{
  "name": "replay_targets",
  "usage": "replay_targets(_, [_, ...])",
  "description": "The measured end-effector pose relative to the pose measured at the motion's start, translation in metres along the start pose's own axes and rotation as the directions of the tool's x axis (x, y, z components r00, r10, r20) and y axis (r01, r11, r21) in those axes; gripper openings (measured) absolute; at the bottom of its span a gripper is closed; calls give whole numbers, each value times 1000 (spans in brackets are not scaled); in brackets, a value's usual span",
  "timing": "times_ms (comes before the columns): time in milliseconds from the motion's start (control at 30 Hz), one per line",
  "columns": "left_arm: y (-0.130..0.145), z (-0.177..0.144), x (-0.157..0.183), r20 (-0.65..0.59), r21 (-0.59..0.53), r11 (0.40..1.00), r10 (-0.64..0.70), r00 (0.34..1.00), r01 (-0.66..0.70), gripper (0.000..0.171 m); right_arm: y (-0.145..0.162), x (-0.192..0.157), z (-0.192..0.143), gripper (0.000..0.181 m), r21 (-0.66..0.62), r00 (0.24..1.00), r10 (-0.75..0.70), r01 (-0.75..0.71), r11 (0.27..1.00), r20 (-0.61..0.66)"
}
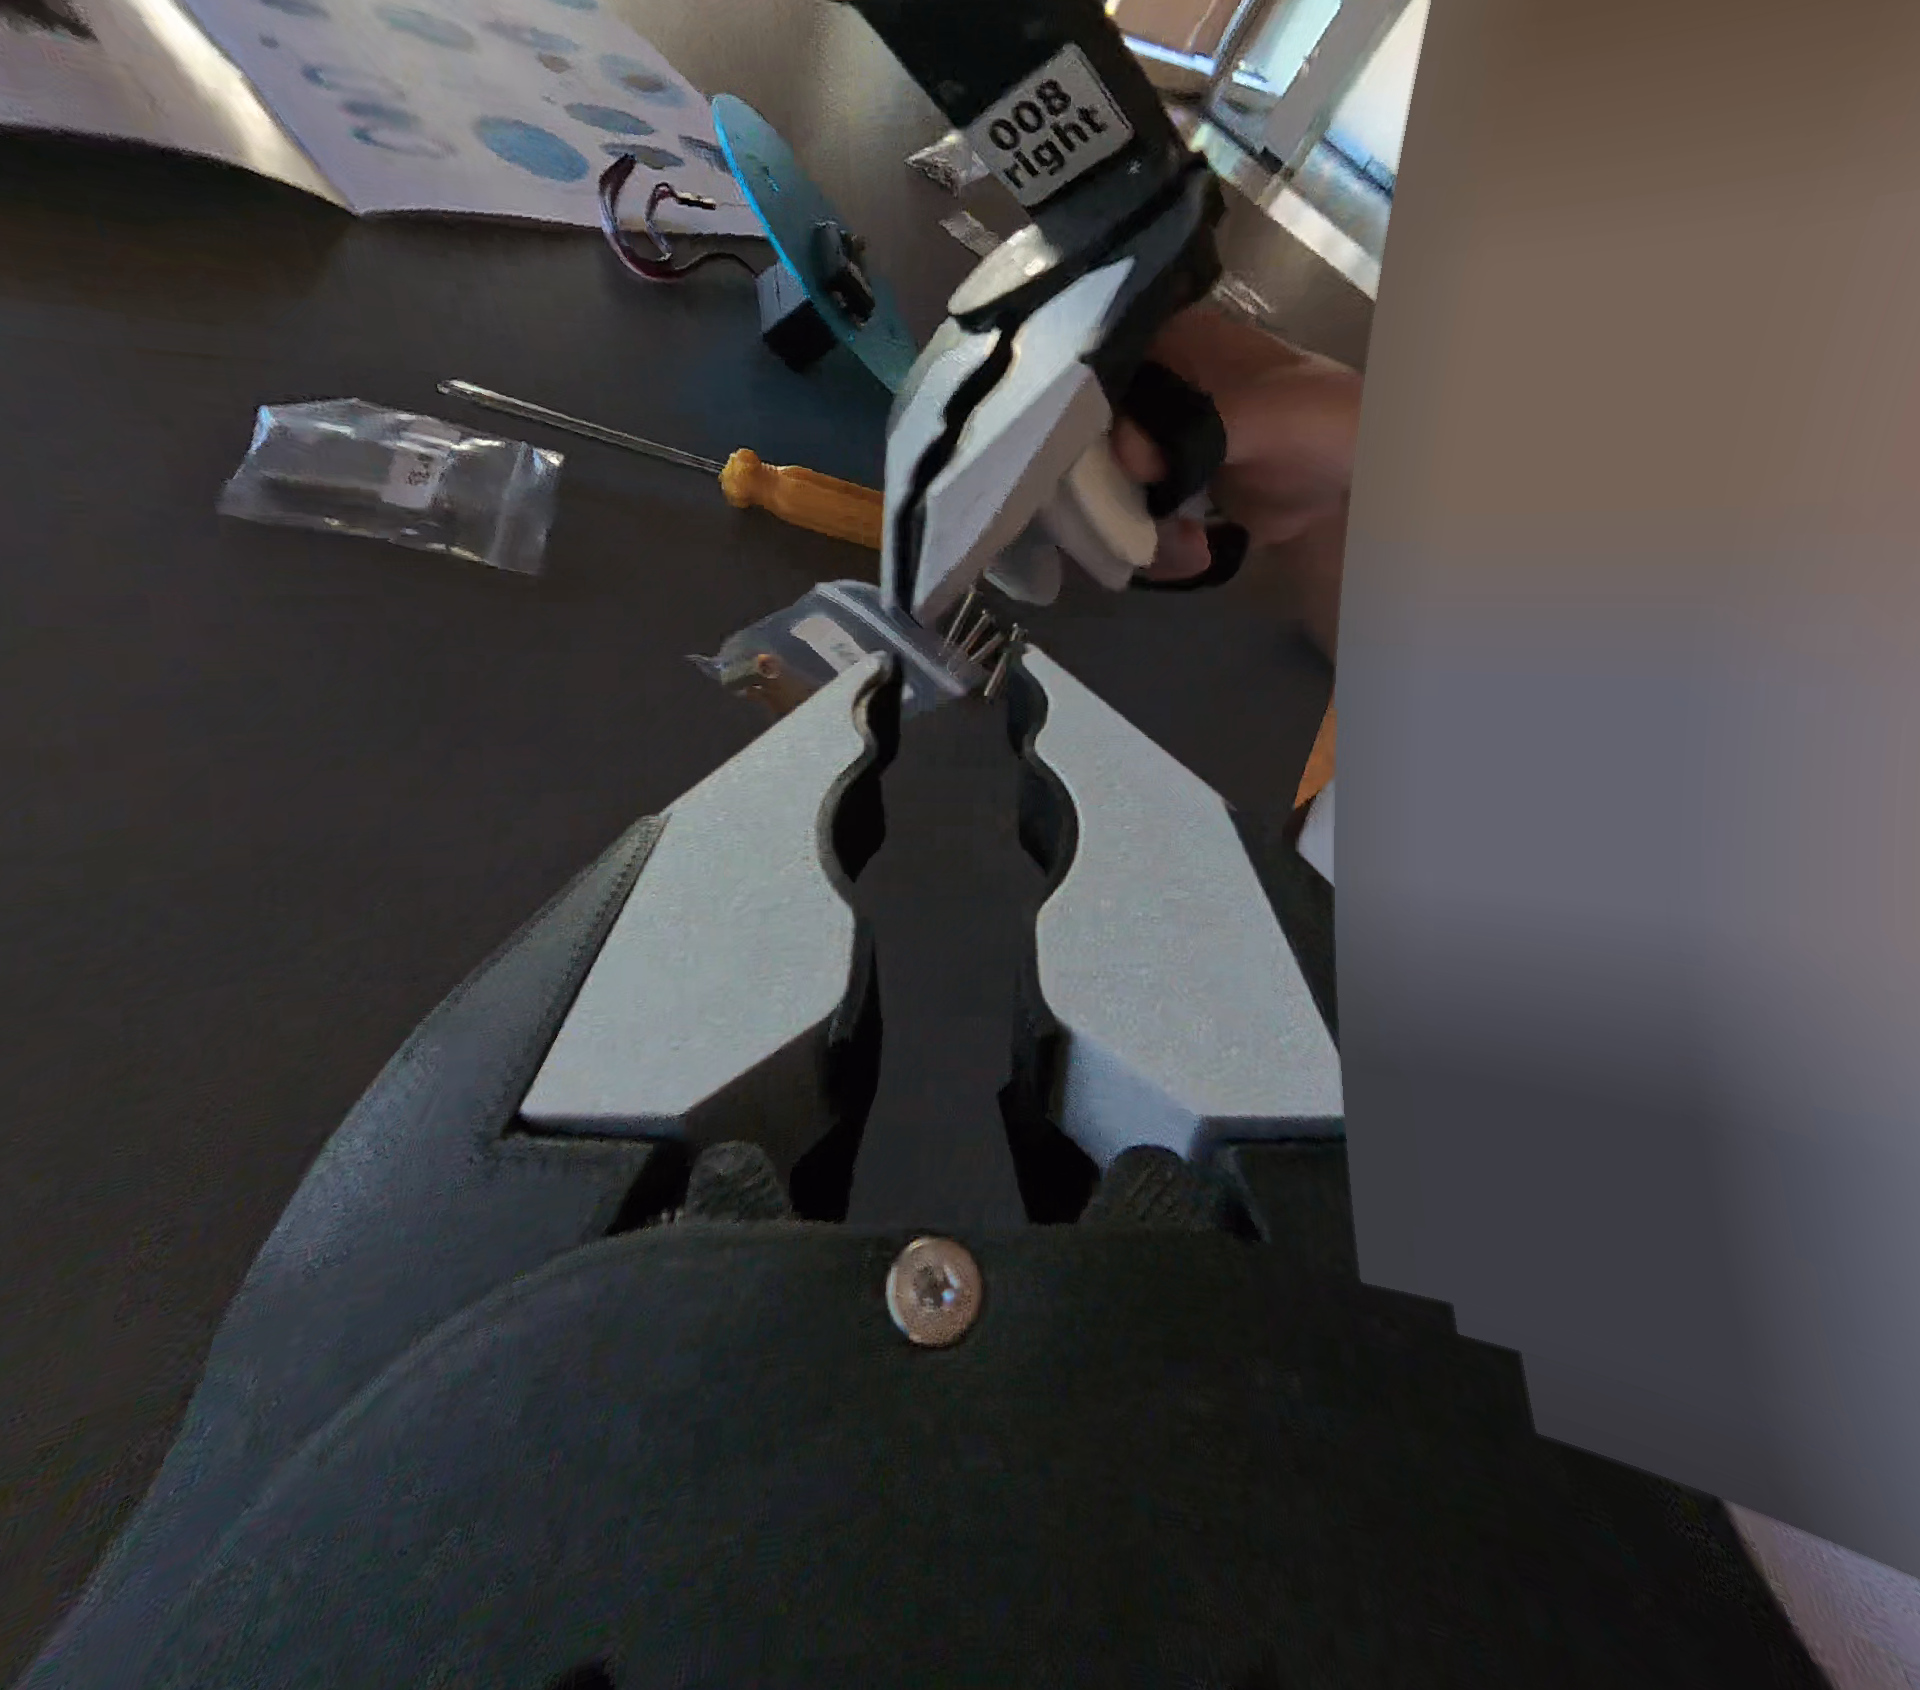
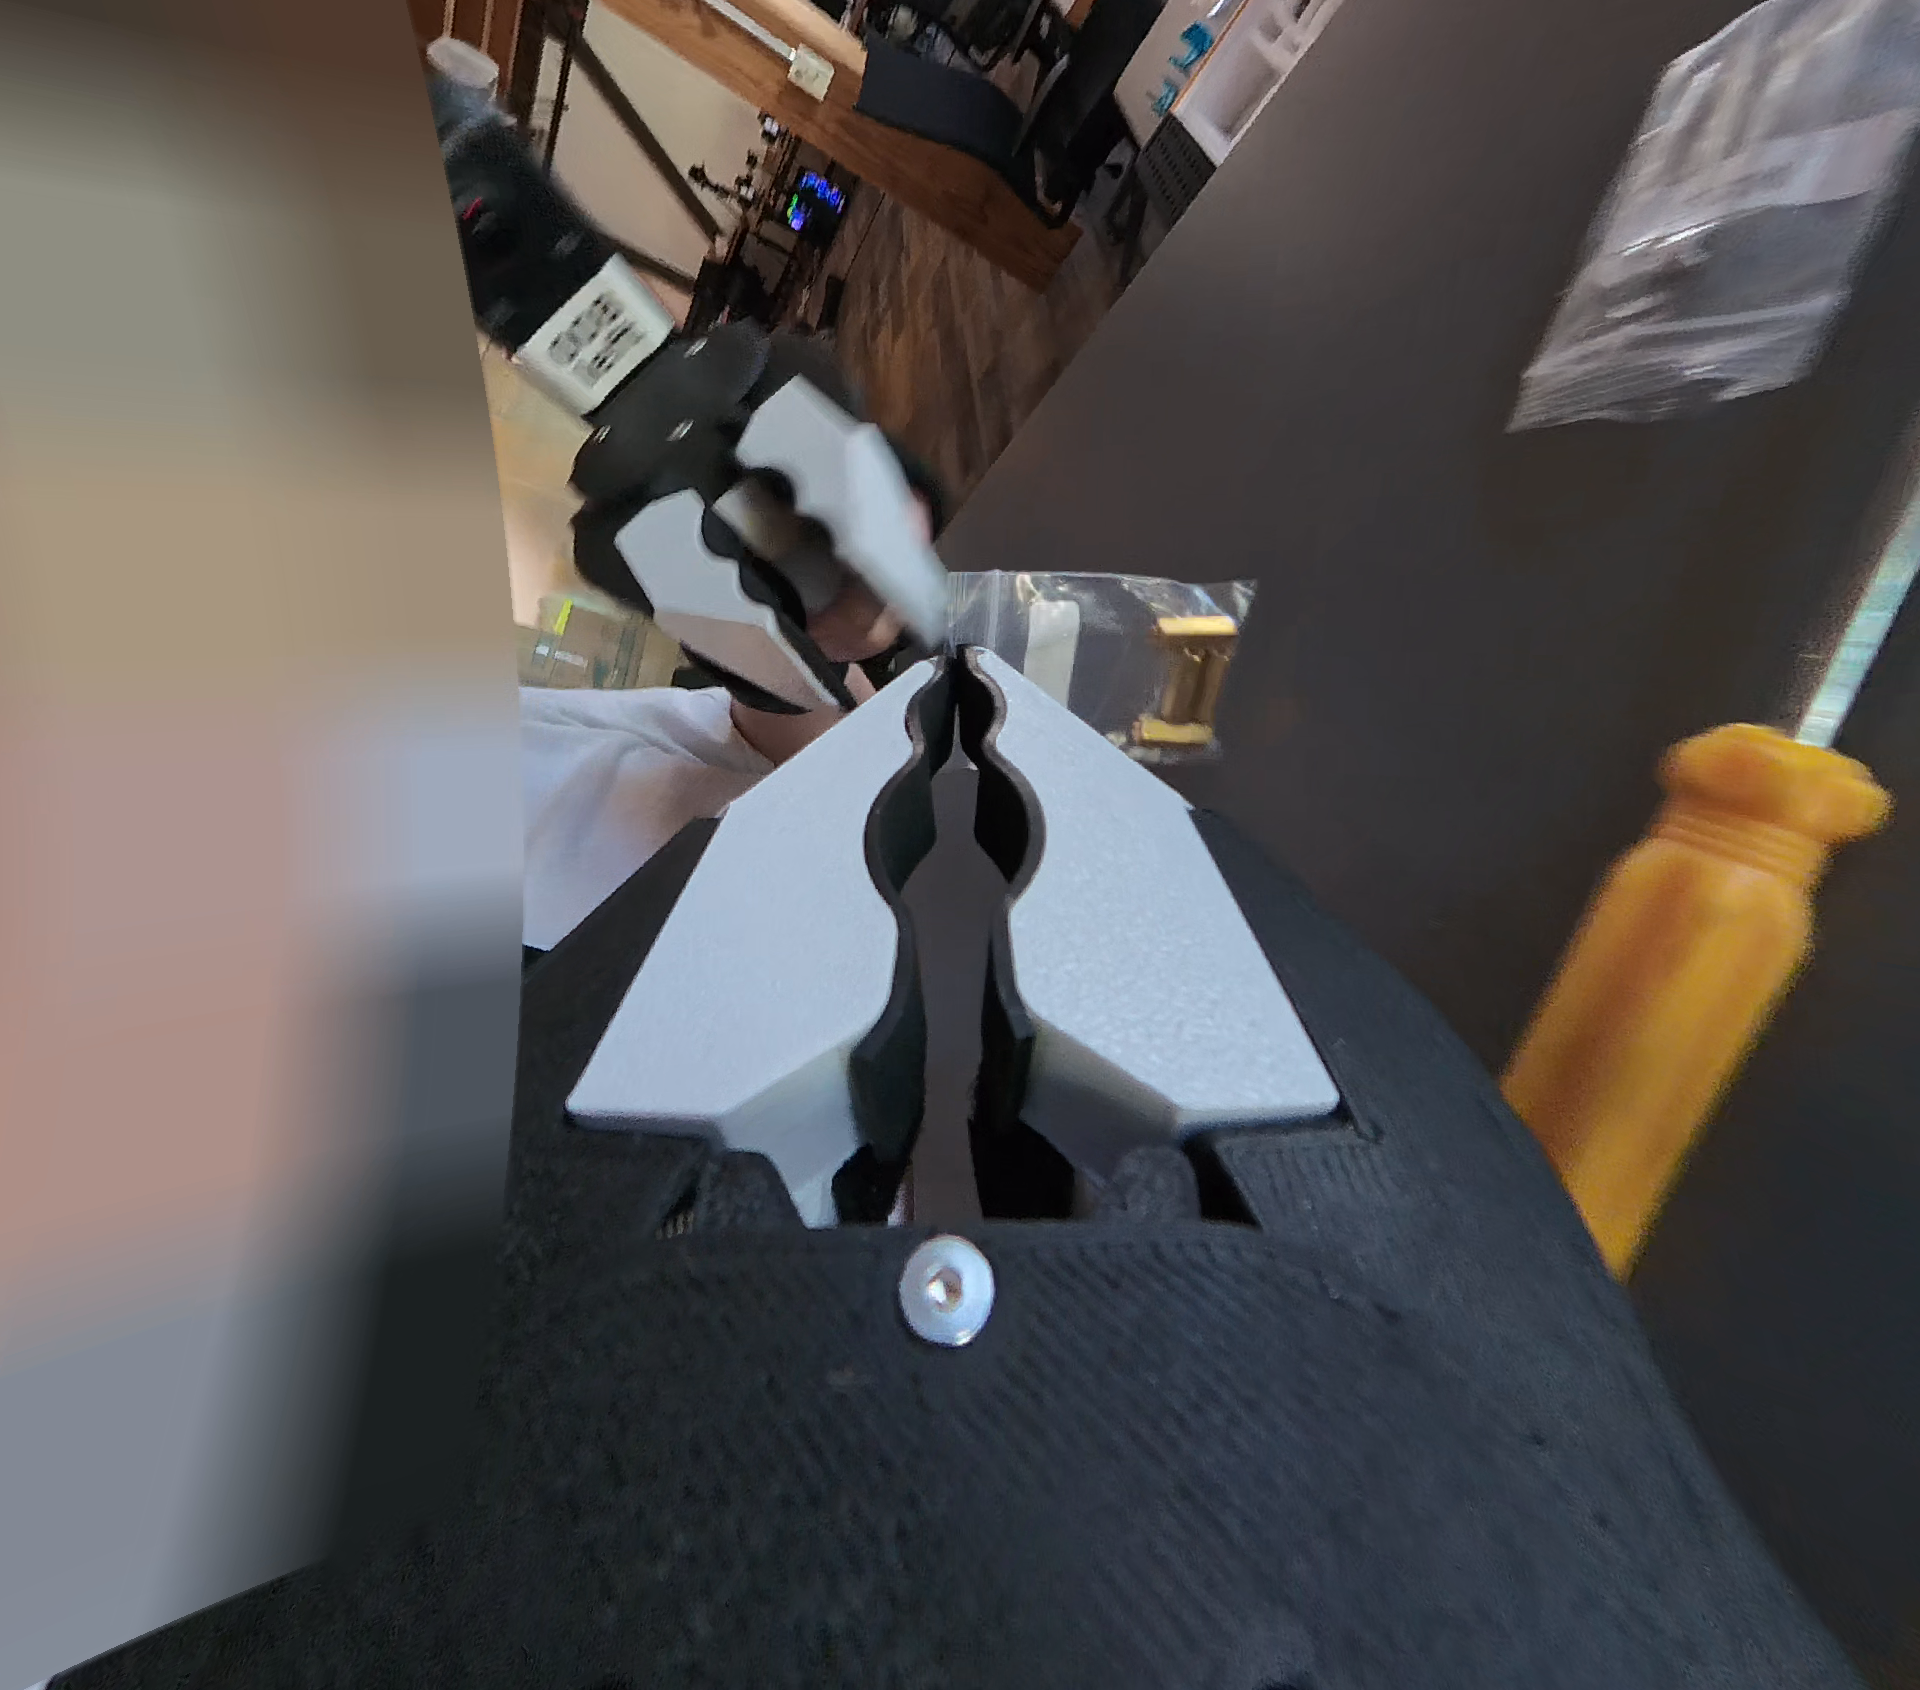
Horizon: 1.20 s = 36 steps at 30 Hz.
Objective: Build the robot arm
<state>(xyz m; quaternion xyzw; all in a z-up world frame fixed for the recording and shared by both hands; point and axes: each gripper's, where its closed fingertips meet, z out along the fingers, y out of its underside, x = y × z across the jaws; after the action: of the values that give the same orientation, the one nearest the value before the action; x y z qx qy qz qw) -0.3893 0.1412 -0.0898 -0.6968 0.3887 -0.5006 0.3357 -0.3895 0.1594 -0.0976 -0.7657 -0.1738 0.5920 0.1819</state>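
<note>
Small clear zip bag [image 1: 914, 664] — held off the dark table [image 1: 312, 757] between the two grippers, screws bunched at its upper edge and a brass part showing inside.

Left wrist view: the left gripper [image 1: 951, 674] has its jaws part-way apart, both tips pressed on the near edge of the bag, which spans the gap. The right gripper [image 1: 914, 591] comes down from above, jaws nearly together, tips pinching the bag's top just beside the screws. A hand [image 1: 1226, 456] wraps its handle. Behind on the table lie a screwdriver [image 1: 727, 466] with an orange handle, a second clear bag [image 1: 390, 482] left of its shaft, and farther back a blue disc [image 1: 800, 238] standing tilted with a small black block at its foot. A printed sheet [image 1: 395, 9] covers the far left of the table.

Right wrist view: the right gripper [image 2: 954, 661] shows its jaws drawn together at the tips, nipping the bag's [image 2: 1101, 653] sealed edge; the brass piece sits in the bag to the right. The left gripper [image 2: 894, 653] reaches in from the upper left, one fingertip touching the same edge — how its jaws stand cannot be told from here. The screwdriver [image 2: 1683, 934] lies close on the right, blurred, with another clear bag [image 2: 1745, 206] beyond it on the table [image 2: 1351, 393].
</note>
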Motion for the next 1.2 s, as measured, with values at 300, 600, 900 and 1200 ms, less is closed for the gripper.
replay_targets(300, [15,2,-7,61,-26,997,-69,996,70,14,10,-5,17,0,-30,999,20,-19,999,48])
replay_targets(600, [21,-2,-8,39,-55,993,-105,994,108,0,14,-4,20,0,-47,999,21,-18,999,48])
replay_targets(900, [23,-7,-27,146,-85,995,-47,988,60,0,16,5,21,0,-75,995,-73,68,995,-62])
replay_targets(1200, [17,-4,-25,147,-65,998,-14,989,24,0,-5,2,16,22,66,996,-73,76,995,-50])
